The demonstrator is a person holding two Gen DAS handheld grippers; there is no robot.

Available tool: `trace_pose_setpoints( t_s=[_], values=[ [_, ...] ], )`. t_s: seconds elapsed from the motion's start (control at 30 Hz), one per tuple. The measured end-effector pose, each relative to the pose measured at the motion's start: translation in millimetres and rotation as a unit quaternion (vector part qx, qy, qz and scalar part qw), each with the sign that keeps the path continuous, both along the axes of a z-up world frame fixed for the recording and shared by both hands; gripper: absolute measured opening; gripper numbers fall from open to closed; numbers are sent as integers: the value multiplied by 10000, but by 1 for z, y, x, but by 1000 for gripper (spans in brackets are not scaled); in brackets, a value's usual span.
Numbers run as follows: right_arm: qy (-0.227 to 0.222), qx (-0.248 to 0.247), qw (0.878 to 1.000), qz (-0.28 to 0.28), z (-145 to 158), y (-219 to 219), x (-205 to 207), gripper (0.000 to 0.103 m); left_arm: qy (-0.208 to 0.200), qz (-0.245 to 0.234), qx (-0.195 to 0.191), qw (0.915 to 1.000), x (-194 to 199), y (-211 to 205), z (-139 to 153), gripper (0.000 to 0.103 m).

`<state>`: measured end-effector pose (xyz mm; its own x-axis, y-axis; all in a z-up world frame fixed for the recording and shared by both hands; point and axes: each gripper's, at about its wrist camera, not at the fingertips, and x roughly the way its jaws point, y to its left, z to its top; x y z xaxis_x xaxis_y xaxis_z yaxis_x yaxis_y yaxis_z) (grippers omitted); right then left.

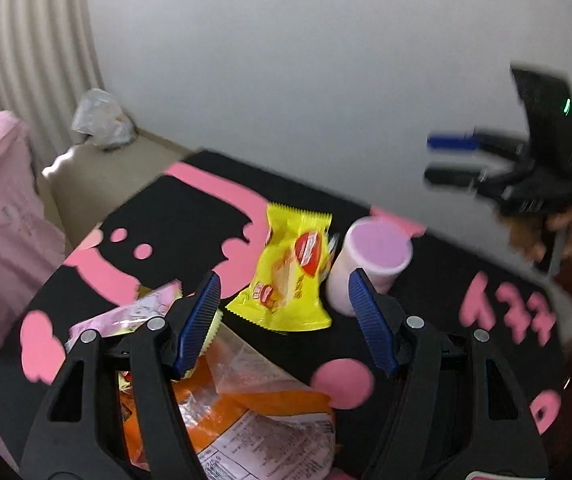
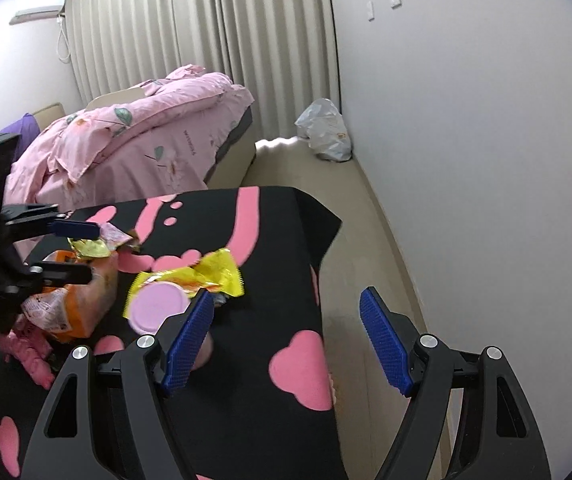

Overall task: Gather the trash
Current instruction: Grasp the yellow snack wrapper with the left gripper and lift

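A yellow snack wrapper (image 1: 286,272) lies on the black-and-pink table cover (image 1: 189,220), with a pale pink cup (image 1: 370,264) right of it. An orange-and-clear bag (image 1: 261,420) and a pink wrapper (image 1: 129,312) lie nearer me. My left gripper (image 1: 286,320) is open and empty, just short of the yellow wrapper. My right gripper (image 2: 286,340) is open and empty above the table's right edge, with the cup (image 2: 157,308) and the yellow wrapper (image 2: 213,272) at its left finger. The right gripper also shows in the left wrist view (image 1: 454,160), held high and open.
A grey plastic bag (image 2: 326,130) sits on the floor in the corner by the curtain (image 2: 205,40). A bed with a pink quilt (image 2: 133,140) stands beyond the table. A white wall (image 2: 466,120) runs along the right. The beige floor (image 2: 346,220) lies right of the table.
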<state>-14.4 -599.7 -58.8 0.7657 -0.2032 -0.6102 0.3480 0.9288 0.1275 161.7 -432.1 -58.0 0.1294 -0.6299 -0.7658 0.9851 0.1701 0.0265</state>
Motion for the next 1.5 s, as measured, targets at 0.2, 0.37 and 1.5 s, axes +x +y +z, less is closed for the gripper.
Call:
trace_pose_setpoints(
  t_s=[0.2,0.37,1.5],
  values=[
    [-54,235,9997,-59,-10,-16,0,72,-212,-465,889,9947,6,-26,-41,63],
    [-79,411,9991,-74,-15,-17,2,72,41,-216,1023,9945,13,-37,-55,61],
    [-166,-305,9795,1983,46,169,130,72,461,3883,-78,9204,-31,302,-5,12]
  ],
)
